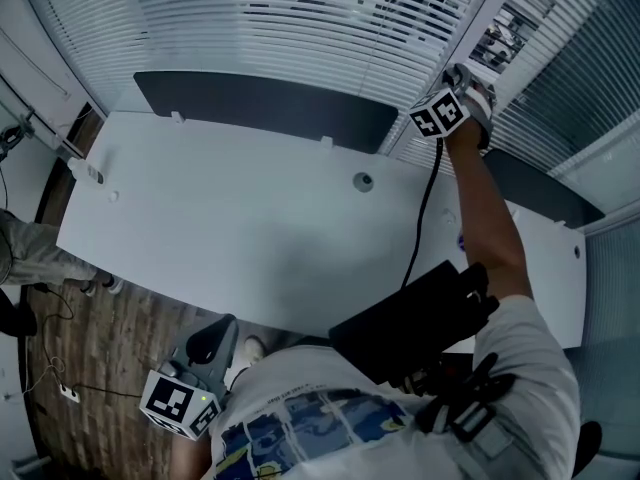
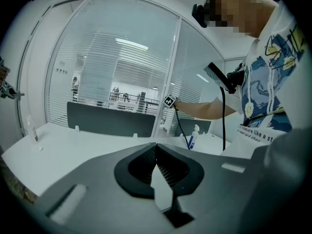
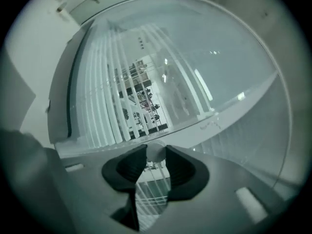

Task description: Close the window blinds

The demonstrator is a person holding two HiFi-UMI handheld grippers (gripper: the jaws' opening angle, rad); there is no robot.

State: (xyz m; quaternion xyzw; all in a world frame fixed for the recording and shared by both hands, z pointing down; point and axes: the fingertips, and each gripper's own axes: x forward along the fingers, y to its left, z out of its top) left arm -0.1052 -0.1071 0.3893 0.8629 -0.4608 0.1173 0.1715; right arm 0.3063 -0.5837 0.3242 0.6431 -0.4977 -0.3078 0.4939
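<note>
White slatted blinds (image 1: pixel 330 18) hang behind glass beyond the desk, their slats partly turned so the room behind shows through. My right gripper (image 1: pixel 468 73) is stretched up to the white frame post between two panes. In the right gripper view its jaws press on a small round white blind knob (image 3: pixel 155 151), with the blinds (image 3: pixel 112 106) beyond. My left gripper (image 1: pixel 208 343) hangs low by my body at the desk's near edge. Its fingertips (image 2: pixel 156 143) meet with nothing between them. The left gripper view also shows the blinds (image 2: pixel 117 67) and the right gripper's marker cube (image 2: pixel 169 100).
A white desk (image 1: pixel 220 218) with a dark divider panel (image 1: pixel 260 103) lies between me and the window. A black cable (image 1: pixel 420 218) runs along my right arm. A spray bottle (image 2: pixel 193 135) stands on the desk at the right. Someone's legs (image 1: pixel 30 258) show at the left.
</note>
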